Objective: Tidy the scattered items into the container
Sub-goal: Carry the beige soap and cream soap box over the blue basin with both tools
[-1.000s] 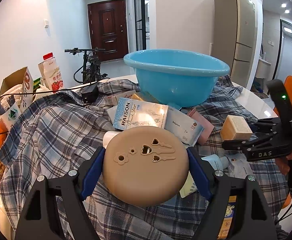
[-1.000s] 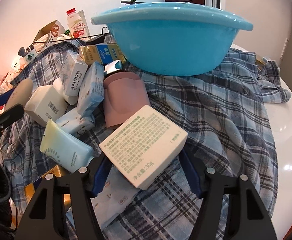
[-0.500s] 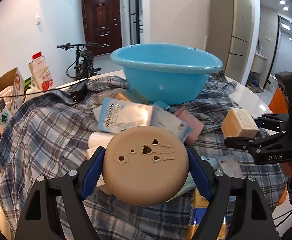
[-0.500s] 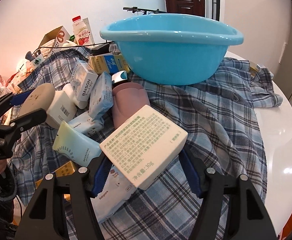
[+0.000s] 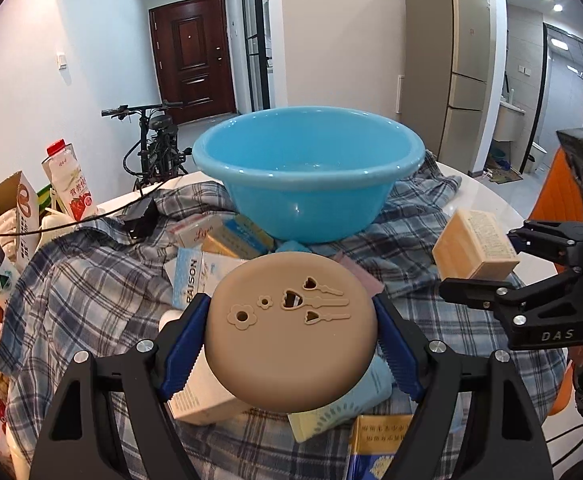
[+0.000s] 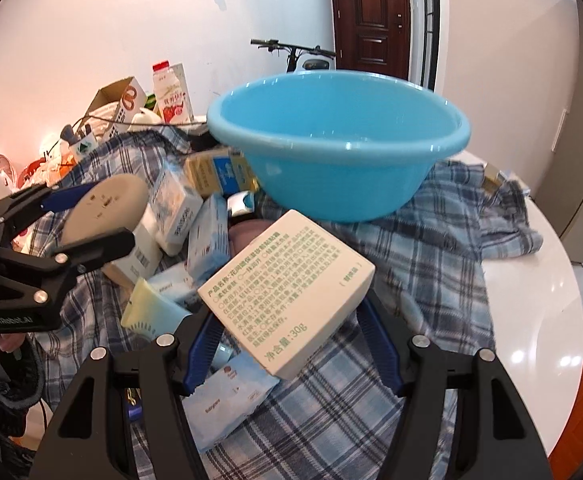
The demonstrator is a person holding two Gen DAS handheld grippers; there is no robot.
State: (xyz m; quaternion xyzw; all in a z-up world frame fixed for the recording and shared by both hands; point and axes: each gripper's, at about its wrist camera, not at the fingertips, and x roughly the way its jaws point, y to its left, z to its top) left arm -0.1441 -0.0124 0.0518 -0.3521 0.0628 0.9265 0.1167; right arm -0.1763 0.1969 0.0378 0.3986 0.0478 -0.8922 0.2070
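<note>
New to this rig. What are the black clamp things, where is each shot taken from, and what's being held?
There is no robot arm here: a person holds a pair of handheld tongs in each hand, each with a fisheye camera looking along its two fingers.

In the left wrist view, the left tongs are shut on a round tan lid. In the right wrist view, the right tongs are shut on a cream box with green print. Each camera also catches the other tongs at its edge.

Ahead stands the blue basin, the container. It looks empty. It rests on a plaid shirt spread over a white table, with more small boxes and packets scattered on the cloth.
</note>
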